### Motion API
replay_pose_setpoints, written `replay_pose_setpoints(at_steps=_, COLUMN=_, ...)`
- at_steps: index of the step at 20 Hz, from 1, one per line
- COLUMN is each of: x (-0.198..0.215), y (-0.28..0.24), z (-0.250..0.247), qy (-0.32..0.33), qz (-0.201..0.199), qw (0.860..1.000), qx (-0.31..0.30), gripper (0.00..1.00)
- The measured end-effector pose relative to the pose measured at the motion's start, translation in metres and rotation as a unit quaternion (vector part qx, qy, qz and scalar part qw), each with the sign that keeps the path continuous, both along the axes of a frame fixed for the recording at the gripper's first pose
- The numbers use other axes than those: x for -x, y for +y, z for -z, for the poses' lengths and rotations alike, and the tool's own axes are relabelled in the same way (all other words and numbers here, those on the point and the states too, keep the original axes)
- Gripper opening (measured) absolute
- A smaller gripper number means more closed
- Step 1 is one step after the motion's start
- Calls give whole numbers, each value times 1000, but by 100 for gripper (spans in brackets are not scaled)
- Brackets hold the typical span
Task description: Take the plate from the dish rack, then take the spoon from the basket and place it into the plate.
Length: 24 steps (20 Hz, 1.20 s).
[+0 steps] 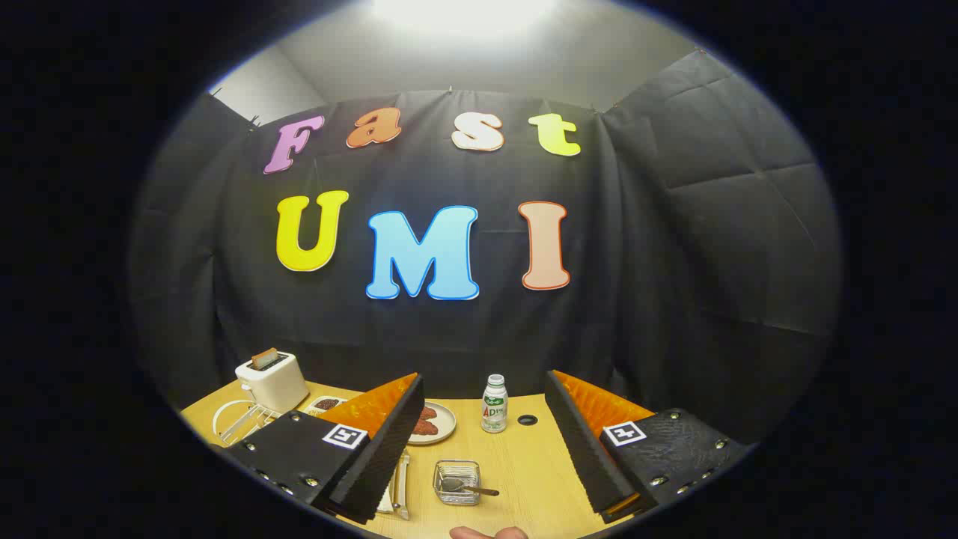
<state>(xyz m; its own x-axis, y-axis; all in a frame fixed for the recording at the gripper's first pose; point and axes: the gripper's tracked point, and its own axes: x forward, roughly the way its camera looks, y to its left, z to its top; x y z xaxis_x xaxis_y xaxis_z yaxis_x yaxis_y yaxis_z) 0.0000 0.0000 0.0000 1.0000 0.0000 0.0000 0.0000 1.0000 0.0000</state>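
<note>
The tool (479, 442) hangs above the wooden surface (524, 464) with its two fingers spread wide and nothing between them. It is held high and roughly level, looking out across the booth rather than down at the things below.

The white wire dish rack (236, 421) stands off beyond the left finger, next to a white toaster (271, 380) with a slice of toast poking up. Whether a plate sits in the rack I cannot tell, since the finger covers much of it. A pale plate (441, 427) with reddish food on it lies just past the left finger's tip, near a small white bottle (494, 404) standing upright. Between the fingers and low down sits the small wire basket (456, 481), with the spoon (468, 488) lying in it, handle pointing right. A fingertip of the person's hand (486, 533) peeks in close below.

Judging by the empty tool, the task looks to be at its very start: the plate has yet to be taken. The next move calls for swinging left and dipping toward the dish rack, lining the spread fingers up on the plate's rim. The toaster stands close by the rack, so the approach wants care.
</note>
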Motion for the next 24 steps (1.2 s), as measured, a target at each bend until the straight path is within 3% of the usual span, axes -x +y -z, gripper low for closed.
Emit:
replay_pose_setpoints(at_steps=15, x=-27, y=69, z=6, qy=55, qz=-25, qw=998, qx=-3, gripper=99)
replay_pose_setpoints(at_steps=20, x=-29, y=105, z=20, qy=136, qz=-52, qw=989, qx=-12, gripper=99)
replay_pose_setpoints(at_steps=24, x=-34, y=132, z=55, qy=246, qz=-74, qw=966, qx=-13, gripper=99)
